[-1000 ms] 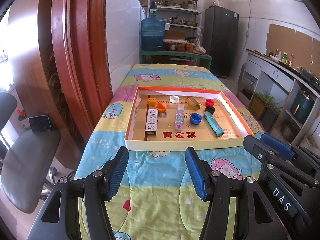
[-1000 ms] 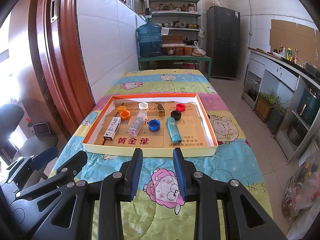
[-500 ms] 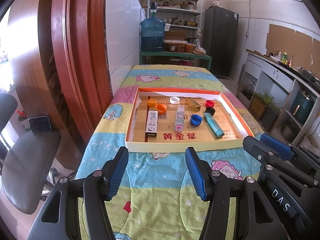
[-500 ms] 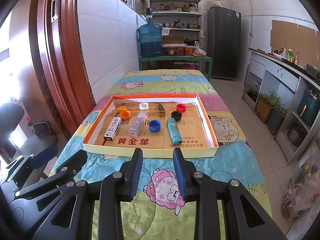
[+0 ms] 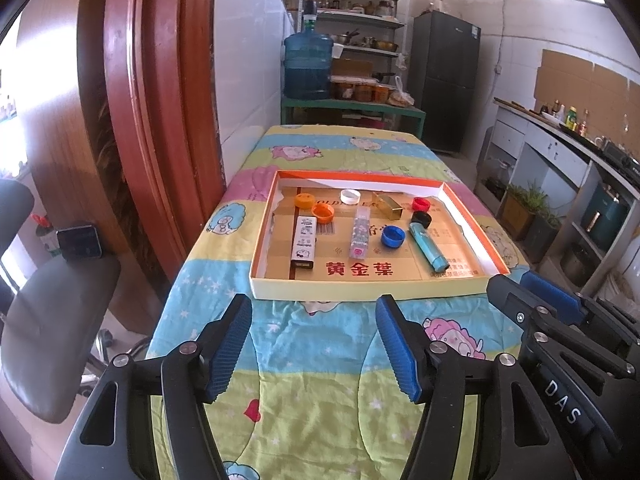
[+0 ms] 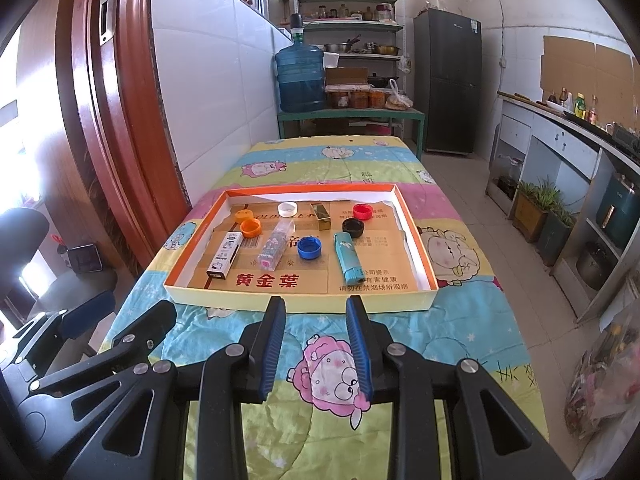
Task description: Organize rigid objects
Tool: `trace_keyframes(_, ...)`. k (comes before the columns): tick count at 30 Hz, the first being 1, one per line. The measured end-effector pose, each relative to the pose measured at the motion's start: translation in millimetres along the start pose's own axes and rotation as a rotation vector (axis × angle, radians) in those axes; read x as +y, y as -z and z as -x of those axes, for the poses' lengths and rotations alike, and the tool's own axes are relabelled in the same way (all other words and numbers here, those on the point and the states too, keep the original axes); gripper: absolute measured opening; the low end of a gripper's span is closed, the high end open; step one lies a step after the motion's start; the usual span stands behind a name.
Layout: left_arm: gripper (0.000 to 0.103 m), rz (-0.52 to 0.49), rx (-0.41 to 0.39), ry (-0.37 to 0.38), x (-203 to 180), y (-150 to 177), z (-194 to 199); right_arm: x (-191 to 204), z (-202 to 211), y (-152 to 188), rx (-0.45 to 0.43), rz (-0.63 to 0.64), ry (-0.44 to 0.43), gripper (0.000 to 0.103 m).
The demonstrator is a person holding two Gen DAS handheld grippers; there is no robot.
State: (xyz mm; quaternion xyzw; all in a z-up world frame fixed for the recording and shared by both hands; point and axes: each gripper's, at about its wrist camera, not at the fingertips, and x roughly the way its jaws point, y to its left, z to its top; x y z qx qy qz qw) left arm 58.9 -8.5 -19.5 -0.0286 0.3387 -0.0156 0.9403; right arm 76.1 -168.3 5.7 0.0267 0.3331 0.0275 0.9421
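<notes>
Waiting before the tray

We are holding both grippers just short of the tray (image 5: 360, 290) on the quilted surface, probably choosing: left gripper (image 5: 314, 354) opening its jaws wide on nothing, right gripper (image 6: 316, 346) narrowly parted, empty. Caps and boxes are lying inside; only the right view is showing the gold box (image 6: 322, 214) unforeshortened.

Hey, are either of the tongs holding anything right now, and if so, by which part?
Nothing is held. The left tongs are opening over bare blanket, and the right tongs stand slightly apart, empty, both short of the tray.
</notes>
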Motion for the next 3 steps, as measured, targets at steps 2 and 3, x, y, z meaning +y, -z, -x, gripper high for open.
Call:
trace_keyframes(2,0.066,0.017,0.000,0.002,2.3,0.3,-0.7,-1.5,0.0,0.3,0.001,-0.007,-0.004,0.031)
trace_keyframes(3,0.066,0.019,0.000,-0.001,2.7,0.0,-1.2,-2.6,0.8,0.9,0.000,-0.008,-0.004,0.031)
